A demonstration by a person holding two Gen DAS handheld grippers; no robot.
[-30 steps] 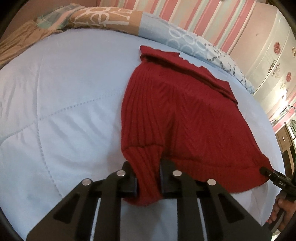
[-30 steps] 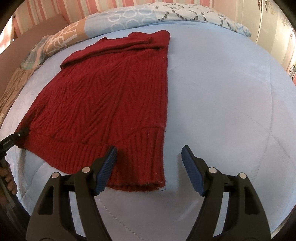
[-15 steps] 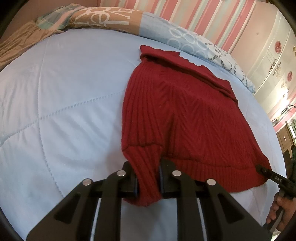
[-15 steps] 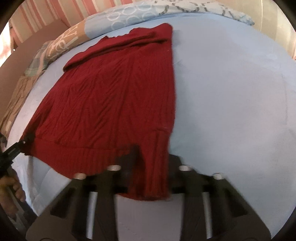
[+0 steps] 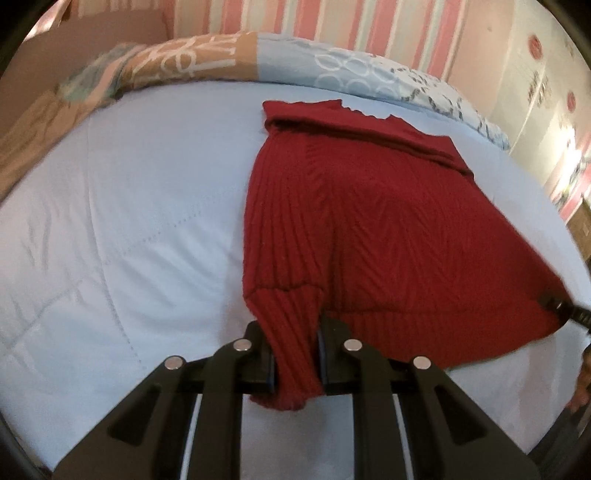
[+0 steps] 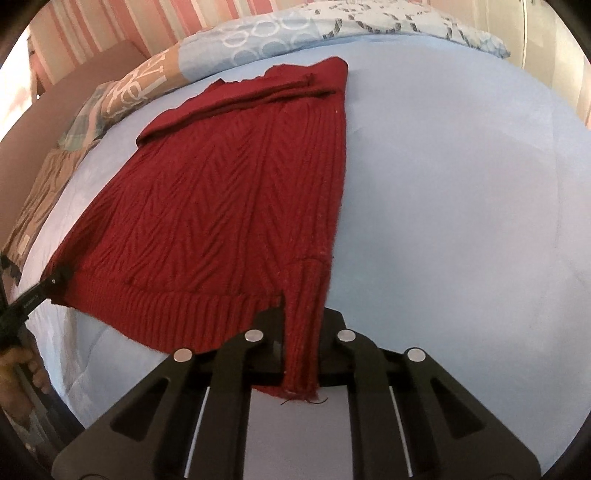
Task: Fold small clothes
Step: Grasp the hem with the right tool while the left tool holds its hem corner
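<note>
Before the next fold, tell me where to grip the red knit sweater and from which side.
Grip the red knit sweater at the two near corners of its ribbed hem, coming in from the near edge of the bed. The hem lies nearest and straight, its corners free. The left gripper and right gripper are already shut there.

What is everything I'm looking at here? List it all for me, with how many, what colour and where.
sweater: one, dark red knit, spread flat on the bed, folded band at the far end
bed cover: one, pale blue quilted, under the sweater
pillows: a row, count unclear, blue and tan patterned, along the far edge of the bed
wall: pink and white stripes, behind the bed
cupboard: one, cream with pink round marks, on the right in the left wrist view
left gripper: one, black, shut on the sweater's near left hem corner
right gripper: one, black, just closed, shut on the near right hem corner
hand: one, partly visible, holding the left gripper's handle
</note>
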